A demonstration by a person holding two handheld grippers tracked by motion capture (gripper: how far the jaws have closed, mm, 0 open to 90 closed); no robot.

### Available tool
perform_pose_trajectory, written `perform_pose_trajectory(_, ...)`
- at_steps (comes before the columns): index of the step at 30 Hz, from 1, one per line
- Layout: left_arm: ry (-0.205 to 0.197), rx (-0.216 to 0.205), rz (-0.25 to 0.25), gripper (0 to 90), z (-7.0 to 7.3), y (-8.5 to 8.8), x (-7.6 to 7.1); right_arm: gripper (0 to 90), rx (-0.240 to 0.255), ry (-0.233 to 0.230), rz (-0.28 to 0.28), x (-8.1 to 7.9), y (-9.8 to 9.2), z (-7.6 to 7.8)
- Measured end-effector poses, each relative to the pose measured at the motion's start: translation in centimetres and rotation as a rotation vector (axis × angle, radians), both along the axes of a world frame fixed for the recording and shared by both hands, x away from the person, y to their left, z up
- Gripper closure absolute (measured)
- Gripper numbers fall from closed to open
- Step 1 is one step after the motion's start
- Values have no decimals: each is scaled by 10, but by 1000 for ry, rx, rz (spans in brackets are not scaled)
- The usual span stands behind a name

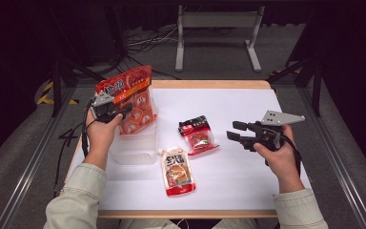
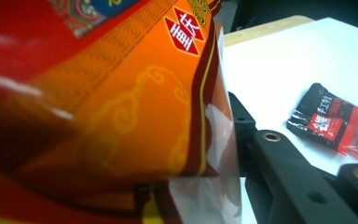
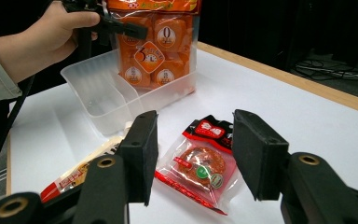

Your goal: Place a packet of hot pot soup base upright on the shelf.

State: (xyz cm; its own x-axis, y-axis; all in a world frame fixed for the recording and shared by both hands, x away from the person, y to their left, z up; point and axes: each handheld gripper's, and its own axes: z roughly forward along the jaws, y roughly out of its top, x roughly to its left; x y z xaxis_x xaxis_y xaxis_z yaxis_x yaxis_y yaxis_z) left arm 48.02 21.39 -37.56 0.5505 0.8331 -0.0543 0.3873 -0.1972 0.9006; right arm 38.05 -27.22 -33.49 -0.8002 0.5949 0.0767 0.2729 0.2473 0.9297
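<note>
While your left gripper [image 1: 124, 113] is clamped on the big orange snack bag [image 1: 134, 98], the bag stands upright with its lower end inside the clear plastic bin [image 1: 136, 148] at the table's [image 1: 248, 109] left. Your right gripper [image 1: 235, 131] hovers with jaws apart and nothing between them, near the small red packet [image 1: 199, 135]; a sauce pouch [image 1: 177, 171] lies beside it.

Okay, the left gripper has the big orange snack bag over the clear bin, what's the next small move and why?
Probably lower the orange snack bag a little further into the clear bin, then release. The left gripper grips it upright, its bottom already inside the bin's far compartment. The right gripper waits with open jaws above the table.
</note>
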Motion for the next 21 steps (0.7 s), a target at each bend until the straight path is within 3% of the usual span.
perform_pose_trajectory(5,24,3,30,601,1,2,1,507,-4,3,0,1,1,-1)
perform_pose_trajectory(7,34,-23,41,572,2,2,0,507,-2,4,-1,1,0,-1)
perform_pose_trajectory(10,32,-55,60,387,5,1,-1,507,-1,6,-2,0,0,-1)
perform_pose_trajectory(14,9,-43,99,164,11,4,-8,505,0,0,-3,0,-1,0)
perform_pose_trajectory(21,-12,-70,67,83,21,12,-29,479,-3,-6,-19,0,-4,-1)
